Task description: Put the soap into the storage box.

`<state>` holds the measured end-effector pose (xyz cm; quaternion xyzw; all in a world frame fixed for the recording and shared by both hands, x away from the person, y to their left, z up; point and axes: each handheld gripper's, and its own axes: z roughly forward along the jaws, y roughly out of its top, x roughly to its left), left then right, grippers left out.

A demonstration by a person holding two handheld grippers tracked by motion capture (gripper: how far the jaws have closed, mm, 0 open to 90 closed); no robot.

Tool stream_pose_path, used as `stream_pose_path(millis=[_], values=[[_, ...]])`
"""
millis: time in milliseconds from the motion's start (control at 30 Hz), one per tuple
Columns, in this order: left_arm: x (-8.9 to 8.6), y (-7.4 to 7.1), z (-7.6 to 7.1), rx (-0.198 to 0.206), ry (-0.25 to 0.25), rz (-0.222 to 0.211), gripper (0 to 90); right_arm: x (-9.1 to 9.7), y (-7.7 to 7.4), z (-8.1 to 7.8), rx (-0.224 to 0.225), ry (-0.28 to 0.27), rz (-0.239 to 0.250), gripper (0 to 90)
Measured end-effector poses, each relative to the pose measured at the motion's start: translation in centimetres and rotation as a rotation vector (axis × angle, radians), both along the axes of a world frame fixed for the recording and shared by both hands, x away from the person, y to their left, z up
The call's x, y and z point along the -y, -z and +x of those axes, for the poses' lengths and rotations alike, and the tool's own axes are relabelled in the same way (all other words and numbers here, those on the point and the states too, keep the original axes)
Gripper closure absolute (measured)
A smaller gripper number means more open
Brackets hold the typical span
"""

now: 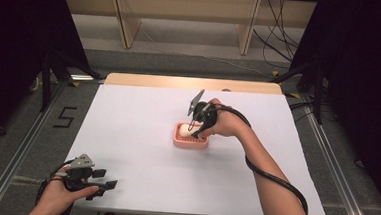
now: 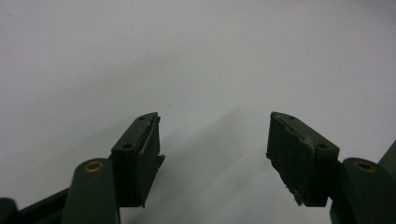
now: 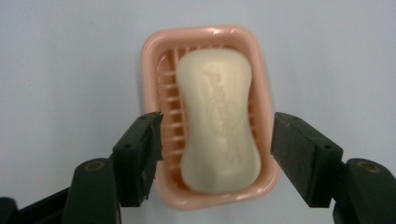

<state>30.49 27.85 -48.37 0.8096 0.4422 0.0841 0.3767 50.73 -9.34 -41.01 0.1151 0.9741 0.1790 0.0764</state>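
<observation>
white covers the table (image 1: 141,149) from edge to edge. at the near left corner the left gripper (image 1: 104,185) rests low over the bare surface, held in the person's left hand (image 1: 60,197); in the left gripper view its black fingers (image 2: 140,158) stand wide apart with nothing between them, just white table under them.

near the middle of the table sits a pink soap dish (image 1: 179,142), ribbed inside, and a cream bar of soap (image 1: 185,130) lies in it lengthwise. the right gripper (image 1: 197,134) hangs over the dish pointing down, with the person's right hand (image 1: 227,124) behind it and the cable trailing along the forearm.

in the right gripper view the soap (image 3: 218,121) lies flat in the dish (image 3: 152,70), between the two fingers (image 3: 140,158) but apart from both: the left finger sits over the dish's ribbed side, the right finger just outside the dish's rim. the pads press on nothing, the jaws standing partly open, wider than the bar.
</observation>
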Motion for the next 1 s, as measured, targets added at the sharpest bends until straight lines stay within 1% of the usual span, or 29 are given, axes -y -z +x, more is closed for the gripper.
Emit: stream_pose_path(millis=[33, 67, 100, 133, 167, 200, 233, 267, 333, 367, 400, 467, 500, 533, 567, 600, 633, 667, 700, 733, 767, 800, 833, 867, 900, 933, 967, 1000], values=[[0.0, 0.0, 0.0, 0.001, -0.007, 0.008, 34.3, 0.3, 0.1, -0.2, 0.0, -0.005, 0.002, 35.5], [0.0, -0.1, 0.0, -0.001, 0.009, 0.009, 34.3, 0.7, 0.1, -0.6, -0.009, 0.019, -0.009, 37.0], [0.0, -0.1, 0.0, 0.002, 0.006, 0.006, 34.3, 1.1, 0.1, -0.9, -0.014, 0.026, -0.009, 37.5], [0.0, 0.0, 0.0, 0.003, 0.0, -0.002, 34.3, 1.5, 0.1, -1.3, -0.014, 0.039, 0.0, 38.3], [0.0, 0.0, 0.0, 0.003, 0.0, -0.003, 34.3, 1.8, 0.1, -1.4, -0.015, 0.021, 0.01, 39.6], [0.0, 0.0, 0.0, 0.003, -0.002, -0.002, 34.3, 2.4, 0.1, -1.8, -0.005, 0.038, 0.015, 41.4], [0.0, 0.0, 0.1, 0.003, -0.012, 0.011, 34.3, 2.8, 0.0, -2.0, -0.009, 0.035, 0.024, 43.0], [-0.2, -0.1, 0.1, 0.001, 0.006, 0.014, 34.3, 3.2, 0.0, -2.5, -0.013, 0.073, 0.053, 44.5], [0.0, 0.0, 0.1, 0.002, -0.015, 0.0, 34.3, 4.0, -0.1, -3.3, -0.016, 0.09, 0.086, 47.2], [-0.1, 0.0, 0.1, 0.002, -0.018, 0.012, 34.3, 4.4, 0.0, -3.7, -0.021, 0.106, 0.098, 47.7], [-0.1, 0.0, 0.1, 0.001, -0.017, 0.013, 34.3, 4.8, 0.0, -4.3, -0.022, 0.116, 0.106, 48.8], [0.0, 0.0, 0.1, 0.003, -0.012, 0.006, 34.3, 5.4, 0.3, -5.1, -0.012, 0.112, 0.121, 49.1], [0.0, -0.1, 0.0, 0.001, -0.012, 0.004, 34.3, 5.7, 0.3, -5.7, -0.024, 0.155, 0.124, 49.3], [0.0, 0.0, 0.0, -0.003, -0.016, -0.002, 34.3, 6.1, 0.5, -6.2, -0.014, 0.161, 0.144, 49.4], [-0.1, 0.0, 0.0, -0.003, -0.013, 0.002, 34.3, 6.5, 0.8, -6.7, 0.015, 0.179, 0.164, 49.2], [-0.1, 0.0, 0.0, 0.004, -0.011, 0.011, 34.3, 6.9, 1.0, -7.3, 0.027, 0.203, 0.182, 48.5], [-0.1, 0.0, 0.0, 0.006, -0.016, -0.001, 34.3, 7.3, 1.4, -7.8, 0.051, 0.231, 0.204, 47.1], [0.0, 0.1, 0.0, 0.003, -0.018, -0.002, 34.3, 7.8, 1.7, -8.3, 0.076, 0.244, 0.206, 45.8], [-0.1, 0.0, 0.1, 0.001, -0.013, 0.011, 34.3, 8.2, 2.0, -8.9, 0.091, 0.274, 0.214, 43.7], [0.0, 0.1, 0.0, 0.001, -0.013, 0.005, 34.3, 8.6, 2.5, -9.3, 0.104, 0.295, 0.219, 42.1], [0.0, 0.1, 0.0, 0.0, -0.014, 0.012, 34.3, 8.9, 2.8, -9.6, 0.118, 0.294, 0.216, 41.4], [0.0, 0.0, 0.1, 0.003, -0.012, 0.018, 34.3, 9.2, 3.3, -10.1, 0.108, 0.306, 0.209, 40.8], [0.0, 0.0, 0.0, 0.002, -0.016, 0.017, 34.3, 9.5, 3.6, -10.5, 0.126, 0.314, 0.193, 40.4], [0.0, 0.0, 0.0, 0.005, -0.015, 0.018, 34.3, 9.8, 3.8, -10.6, 0.138, 0.302, 0.173, 39.9], [0.0, 0.0, 0.0, 0.005, -0.015, 0.014, 34.3, 10.0, 3.9, -10.7, 0.143, 0.304, 0.147, 39.8], [0.0, 0.0, 0.0, 0.004, -0.023, 0.019, 34.3, 10.1, 4.0, -10.8, 0.15, 0.301, 0.144, 39.3], [0.0, -0.1, -0.1, 0.003, -0.016, 0.005, 34.3, 10.0, 4.2, -11.0, 0.15, 0.322, 0.156, 38.9], [0.0, -0.2, -0.1, 0.004, -0.023, 0.0, 34.3, 10.0, 4.5, -11.2, 0.153, 0.334, 0.187, 38.5]])
